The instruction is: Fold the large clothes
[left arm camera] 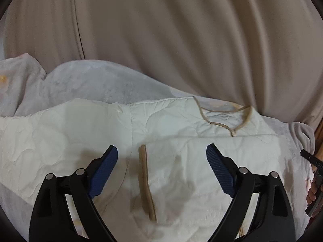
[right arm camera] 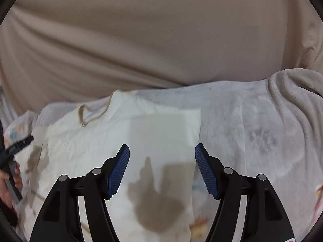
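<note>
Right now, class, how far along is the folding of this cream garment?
Done: the cream garment lies on the grey blanket with one panel folded over, its straight edge visible. In hand: nothing; the left gripper and right gripper hover open above it. Left: further folds to make it compact.

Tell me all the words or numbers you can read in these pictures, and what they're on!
None can be read.
The cream quilted garment with tan trim: no words or label showing.
The pale grey printed blanket: only faint coloured pictures, no letters.
The other black gripper at the left wrist view's edge: a tiny pale marking, too small and blurred to read.
</note>
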`<state>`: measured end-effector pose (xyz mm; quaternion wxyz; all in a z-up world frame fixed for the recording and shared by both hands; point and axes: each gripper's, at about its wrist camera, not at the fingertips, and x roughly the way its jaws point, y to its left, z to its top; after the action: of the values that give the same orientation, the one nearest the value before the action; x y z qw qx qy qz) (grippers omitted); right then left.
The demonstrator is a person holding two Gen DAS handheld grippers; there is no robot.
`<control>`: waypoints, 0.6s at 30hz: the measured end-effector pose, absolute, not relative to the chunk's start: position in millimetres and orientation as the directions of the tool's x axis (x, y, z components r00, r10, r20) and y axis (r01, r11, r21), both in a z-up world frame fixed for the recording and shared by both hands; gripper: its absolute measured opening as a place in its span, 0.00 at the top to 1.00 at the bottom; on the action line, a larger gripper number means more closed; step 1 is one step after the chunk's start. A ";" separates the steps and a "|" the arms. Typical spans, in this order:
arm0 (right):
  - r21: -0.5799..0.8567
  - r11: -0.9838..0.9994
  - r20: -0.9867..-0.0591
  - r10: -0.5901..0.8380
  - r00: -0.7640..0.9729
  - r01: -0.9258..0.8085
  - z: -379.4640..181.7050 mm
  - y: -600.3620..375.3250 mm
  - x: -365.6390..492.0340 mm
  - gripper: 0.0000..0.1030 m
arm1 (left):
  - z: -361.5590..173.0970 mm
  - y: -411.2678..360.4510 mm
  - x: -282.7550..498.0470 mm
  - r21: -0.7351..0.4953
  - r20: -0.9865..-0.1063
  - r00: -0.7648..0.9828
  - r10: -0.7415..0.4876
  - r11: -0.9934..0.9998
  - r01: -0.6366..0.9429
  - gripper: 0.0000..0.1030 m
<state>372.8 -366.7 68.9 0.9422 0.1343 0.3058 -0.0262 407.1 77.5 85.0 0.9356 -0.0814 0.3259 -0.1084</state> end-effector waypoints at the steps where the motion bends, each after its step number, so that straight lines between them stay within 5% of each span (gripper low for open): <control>1: 0.259 0.953 -0.591 0.027 0.807 0.159 66.1 -372.8 388.3 0.34 | 78.8 76.1 419.7 -0.238 -0.615 0.744 -0.259 0.961 0.138 0.15; 3: 0.295 0.934 -0.618 0.026 0.786 0.202 55.1 -383.5 411.3 0.31 | 60.4 76.9 442.9 -0.286 -0.669 0.689 -0.280 0.952 0.109 0.17; 5: 0.315 0.915 -0.656 0.018 0.755 0.251 36.8 -389.1 431.2 0.31 | 43.8 77.1 457.3 -0.320 -0.696 0.656 -0.291 0.944 0.079 0.28; 6: 0.323 0.909 -0.674 0.027 0.738 0.262 28.0 -388.5 439.8 0.31 | 36.6 75.2 461.8 -0.323 -0.702 0.648 -0.295 0.943 0.078 0.42; 7: 0.333 0.905 -0.686 0.039 0.726 0.266 19.2 -388.8 445.4 0.39 | 33.5 72.7 463.7 -0.320 -0.703 0.646 -0.297 0.944 0.086 0.62; 8: 0.347 0.903 -0.684 0.058 0.727 0.254 14.3 -386.3 449.1 0.64 | 33.2 69.6 465.7 -0.309 -0.702 0.647 -0.296 0.946 0.097 0.73; 9: 0.347 0.907 -0.672 0.062 0.737 0.240 16.6 -386.3 446.4 0.76 | 34.9 68.2 465.7 -0.304 -0.697 0.653 -0.296 0.947 0.105 0.85; 10: 0.345 0.912 -0.645 0.059 0.761 0.222 22.3 -383.5 440.3 0.87 | 38.9 67.9 464.0 -0.302 -0.683 0.667 -0.299 0.946 0.114 0.87; 13: 0.368 0.912 -0.540 0.052 0.840 0.180 41.4 -385.2 416.1 0.91 | 51.5 68.7 458.5 -0.265 -0.631 0.724 -0.277 0.955 0.134 0.89; 16: 0.290 0.926 -0.665 0.012 0.747 0.244 9.9 -388.5 437.8 0.86 | 28.8 52.8 470.2 -0.183 -0.691 0.691 -0.210 0.976 0.114 0.89; 18: 0.268 0.929 -0.669 -0.012 0.743 0.256 8.5 -386.2 434.7 0.83 | 19.4 45.2 471.4 -0.146 -0.700 0.691 -0.181 0.983 0.110 0.89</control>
<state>434.8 -386.2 8.5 0.9172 0.1739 0.3510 -0.0730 471.4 45.2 19.4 0.9184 -0.0461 0.3849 -0.0790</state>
